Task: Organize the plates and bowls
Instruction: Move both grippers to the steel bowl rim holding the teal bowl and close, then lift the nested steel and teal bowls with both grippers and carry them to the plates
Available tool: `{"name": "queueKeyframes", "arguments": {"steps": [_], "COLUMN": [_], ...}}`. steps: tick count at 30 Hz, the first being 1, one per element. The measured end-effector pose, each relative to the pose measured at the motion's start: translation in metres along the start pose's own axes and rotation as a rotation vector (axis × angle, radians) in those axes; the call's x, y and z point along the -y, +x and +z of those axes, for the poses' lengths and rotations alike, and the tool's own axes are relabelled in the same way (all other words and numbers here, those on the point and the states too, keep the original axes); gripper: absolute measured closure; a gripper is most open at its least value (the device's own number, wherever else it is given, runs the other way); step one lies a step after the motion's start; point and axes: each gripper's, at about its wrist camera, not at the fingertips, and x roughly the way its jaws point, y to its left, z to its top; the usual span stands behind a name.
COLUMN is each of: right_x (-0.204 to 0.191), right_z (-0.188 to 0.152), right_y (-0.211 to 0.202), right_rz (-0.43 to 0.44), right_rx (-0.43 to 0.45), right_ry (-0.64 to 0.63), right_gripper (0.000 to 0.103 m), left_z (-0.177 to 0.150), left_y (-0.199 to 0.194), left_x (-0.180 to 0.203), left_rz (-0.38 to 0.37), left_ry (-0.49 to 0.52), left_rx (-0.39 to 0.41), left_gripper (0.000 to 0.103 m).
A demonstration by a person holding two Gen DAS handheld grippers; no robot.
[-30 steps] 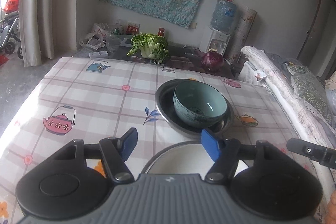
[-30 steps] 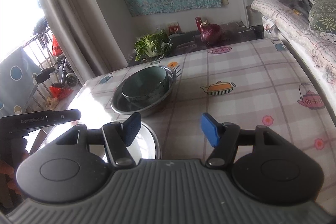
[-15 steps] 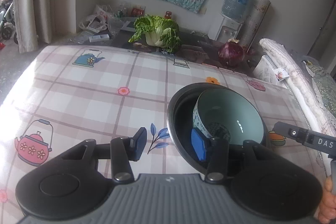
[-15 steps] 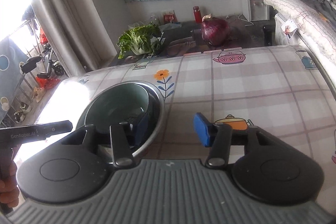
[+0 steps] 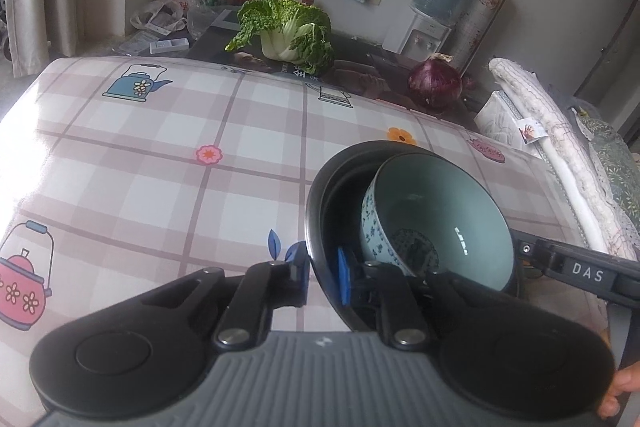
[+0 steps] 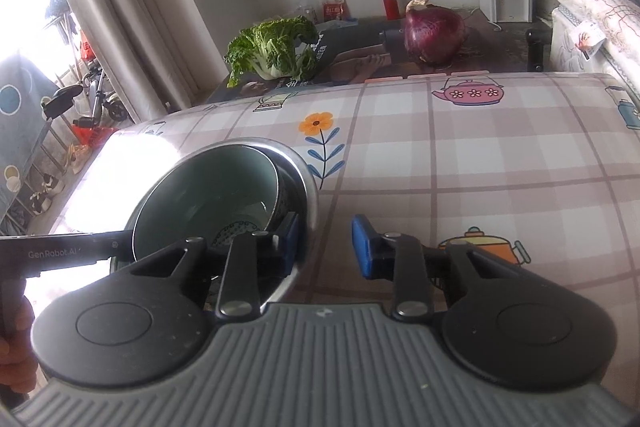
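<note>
Teal bowl (image 5: 440,223) tilted, perhaps leftward

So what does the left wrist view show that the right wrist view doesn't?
Only the left wrist view: the left gripper clamped on the basin rim. Only the right wrist view: the right gripper closing across the opposite rim, outer pad not yet touching, plus a scooter. Both: the basin, the bowl inside it, the cabbage and the onion.
</note>
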Motion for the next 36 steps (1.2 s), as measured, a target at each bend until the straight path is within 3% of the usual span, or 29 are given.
{"name": "queueKeyframes", "arguments": {"steps": [5,8,14,25,36], "right_x": [-0.001,-0.002,0.007,0.008,0.005], "right_z": [-0.001,-0.002,-0.001,-0.006,-0.007], "right_y": [0.014,0.018,0.011,0.002,0.000], "right_rz": [0.021,0.056,0.051,0.038,0.037], "right_rx": [-0.033,-0.046,-0.044,-0.029,-0.018], "right_ry": [0.018,0.037,0.071,0.032,0.017], "right_gripper": [0.079,0.091,0.091,0.091,0.091], "left_z": [-0.001,0.000,-0.002,-0.003,-0.004], "left_y": [0.001,0.000,-0.002,0.008,0.005], "left_x": [0.000,0.004,0.015,0.032,0.032], "left_rz": [-0.008,-0.001,-0.023,0.049,0.062], "left_ry": [-0.010,0.000,0.046,0.164,0.152], "left_rx": [-0.004,-0.010,-0.031,-0.044,-0.027], "left_gripper": [0.088,0.087,0.086,0.083,0.083]}}
